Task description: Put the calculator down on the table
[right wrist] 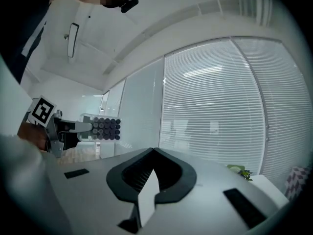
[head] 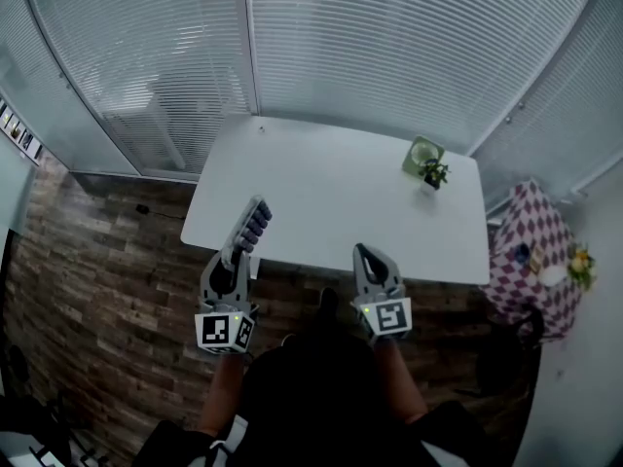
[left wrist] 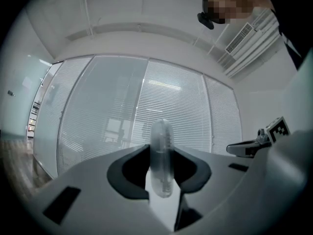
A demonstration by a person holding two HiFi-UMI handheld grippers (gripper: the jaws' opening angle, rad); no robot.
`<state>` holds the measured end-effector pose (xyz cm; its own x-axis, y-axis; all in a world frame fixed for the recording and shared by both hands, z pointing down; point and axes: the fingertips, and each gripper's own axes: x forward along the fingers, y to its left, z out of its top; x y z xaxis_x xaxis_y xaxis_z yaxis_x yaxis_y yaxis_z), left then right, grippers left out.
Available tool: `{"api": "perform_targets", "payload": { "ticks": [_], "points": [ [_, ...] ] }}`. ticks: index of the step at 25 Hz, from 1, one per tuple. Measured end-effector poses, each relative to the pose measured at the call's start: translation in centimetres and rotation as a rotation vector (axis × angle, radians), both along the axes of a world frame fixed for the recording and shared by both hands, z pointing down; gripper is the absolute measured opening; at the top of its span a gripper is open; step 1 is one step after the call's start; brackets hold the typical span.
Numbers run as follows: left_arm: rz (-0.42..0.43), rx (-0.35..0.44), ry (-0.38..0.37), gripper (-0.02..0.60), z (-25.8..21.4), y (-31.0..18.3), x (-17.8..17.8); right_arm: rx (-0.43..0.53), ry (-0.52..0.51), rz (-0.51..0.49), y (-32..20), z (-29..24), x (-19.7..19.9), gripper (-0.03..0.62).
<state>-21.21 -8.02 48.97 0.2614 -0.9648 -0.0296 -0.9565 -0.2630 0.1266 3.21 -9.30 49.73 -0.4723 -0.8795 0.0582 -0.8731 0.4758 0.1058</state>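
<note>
My left gripper (head: 237, 253) is shut on a pale calculator (head: 253, 224) with rows of dark keys, holding it just over the near left edge of the white table (head: 331, 188). In the left gripper view the calculator (left wrist: 161, 155) stands edge-on, clamped between the two jaws. My right gripper (head: 366, 254) hovers at the table's near edge, to the right, shut and empty; its tips meet in the right gripper view (right wrist: 152, 150). That view also shows the calculator (right wrist: 105, 129) held out at the left.
A small potted plant (head: 426, 161) stands at the table's far right. A low stand with a checkered cloth (head: 531, 241) is to the right of the table. Glass walls with blinds (head: 389, 47) close off the far side. The floor is wood (head: 107, 261).
</note>
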Motion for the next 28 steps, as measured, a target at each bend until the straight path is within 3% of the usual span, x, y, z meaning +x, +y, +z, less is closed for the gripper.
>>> {"api": "perform_targets", "payload": {
  "ticks": [7, 14, 17, 22, 28],
  "points": [
    [0.002, -0.028, -0.005, 0.101, 1.2, -5.0, 1.2, -0.033, -0.006, 0.020, -4.5, 0.4, 1.6, 0.006],
    [-0.019, -0.004, -0.052, 0.101, 0.5, -9.6, 0.9, -0.063, -0.008, 0.014, -8.1, 1.1, 1.9, 0.006],
    [-0.019, -0.013, -0.029, 0.101, 0.3, -10.8, 1.1, -0.046, -0.020, 0.005, -9.5, 0.7, 1.7, 0.006],
    [0.020, -0.040, 0.114, 0.101, 1.2, -12.6, 1.5, -0.069, -0.030, 0.010, -11.1, 1.3, 1.9, 0.006],
    [0.031, -0.105, 0.430, 0.101, 2.4, -13.8, 1.0, -0.077, -0.069, 0.003, -11.8, 0.7, 1.4, 0.006]
  ]
}}
